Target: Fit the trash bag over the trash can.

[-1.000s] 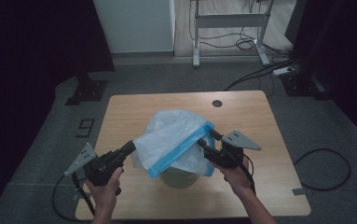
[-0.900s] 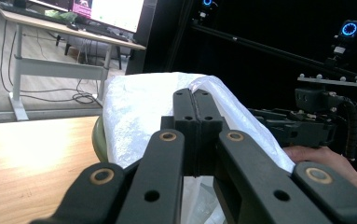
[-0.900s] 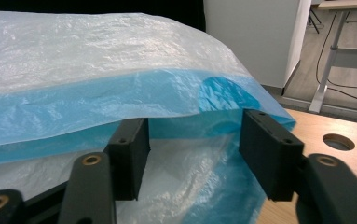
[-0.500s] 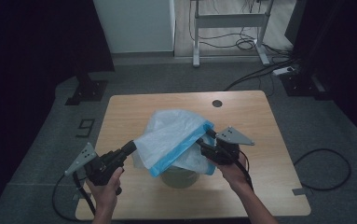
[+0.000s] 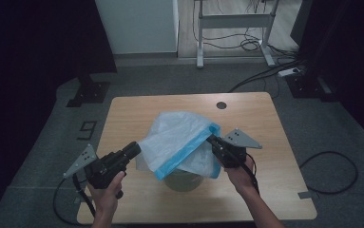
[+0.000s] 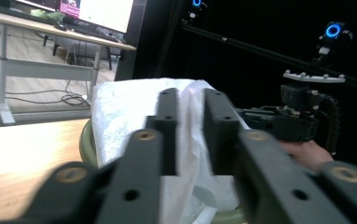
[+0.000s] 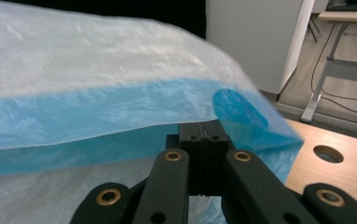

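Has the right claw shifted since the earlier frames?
Yes. The right claw, shut on the blue-rimmed translucent plastic bag, moved slightly left, away from the wooden table's right edge.

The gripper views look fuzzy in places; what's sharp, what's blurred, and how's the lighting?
Left gripper view: its own black jaws are soft and out of focus up close; the white plastic bag and the right gripper beyond are clearer. Right gripper view: the bag's blue band is smeared. High view: dim overall, with the table lit and dark surroundings.
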The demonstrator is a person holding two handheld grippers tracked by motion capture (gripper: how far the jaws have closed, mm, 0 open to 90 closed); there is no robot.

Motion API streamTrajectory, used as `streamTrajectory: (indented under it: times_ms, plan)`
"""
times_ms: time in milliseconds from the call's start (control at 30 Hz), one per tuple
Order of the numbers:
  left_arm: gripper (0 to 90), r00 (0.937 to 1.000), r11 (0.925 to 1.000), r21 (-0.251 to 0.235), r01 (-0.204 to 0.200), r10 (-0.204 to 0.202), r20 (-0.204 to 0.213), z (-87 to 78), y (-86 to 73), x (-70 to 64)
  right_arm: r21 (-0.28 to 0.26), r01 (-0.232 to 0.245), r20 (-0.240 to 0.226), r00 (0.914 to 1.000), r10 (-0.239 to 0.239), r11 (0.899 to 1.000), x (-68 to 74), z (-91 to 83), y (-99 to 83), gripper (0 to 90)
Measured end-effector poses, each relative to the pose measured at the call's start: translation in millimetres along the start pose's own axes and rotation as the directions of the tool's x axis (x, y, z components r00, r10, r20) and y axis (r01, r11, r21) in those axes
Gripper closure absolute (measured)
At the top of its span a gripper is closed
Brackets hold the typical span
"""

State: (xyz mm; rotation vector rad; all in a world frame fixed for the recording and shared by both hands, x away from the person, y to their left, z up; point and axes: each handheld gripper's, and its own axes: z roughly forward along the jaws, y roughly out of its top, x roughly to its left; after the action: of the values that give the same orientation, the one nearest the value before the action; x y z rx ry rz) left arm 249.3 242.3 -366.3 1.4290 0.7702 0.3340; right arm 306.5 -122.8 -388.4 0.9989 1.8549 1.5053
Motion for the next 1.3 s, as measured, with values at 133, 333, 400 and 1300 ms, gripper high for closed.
streamTrajectory:
  times_ms: [133,333,400,1300]
  plan:
    - [52.8,0.9995,0.9995,0.012,-0.030,0.030,0.000,0.4,7.9,-7.3,-0.011,0.007,0.005,1.0000,-0.007,1.000,-1.3,-4.7,1.2,84.8]
    - [46.5,0.9957,0.9932,0.071,-0.092,0.091,0.018,10.9,30.9,-16.2,-0.039,0.008,0.010,0.9999,-0.007,0.999,-4.0,-12.5,4.5,83.7]
    - [45.5,0.9938,0.9885,0.104,-0.110,0.108,0.028,19.7,37.2,-16.0,-0.046,0.016,0.012,0.9998,-0.016,0.999,-4.3,-15.5,6.9,83.2]
    - [79.9,0.9855,0.9351,0.312,-0.169,0.155,0.069,85.4,32.7,-25.0,-0.097,0.061,-0.012,0.9980,-0.063,0.993,10.2,-20.4,32.4,82.4]
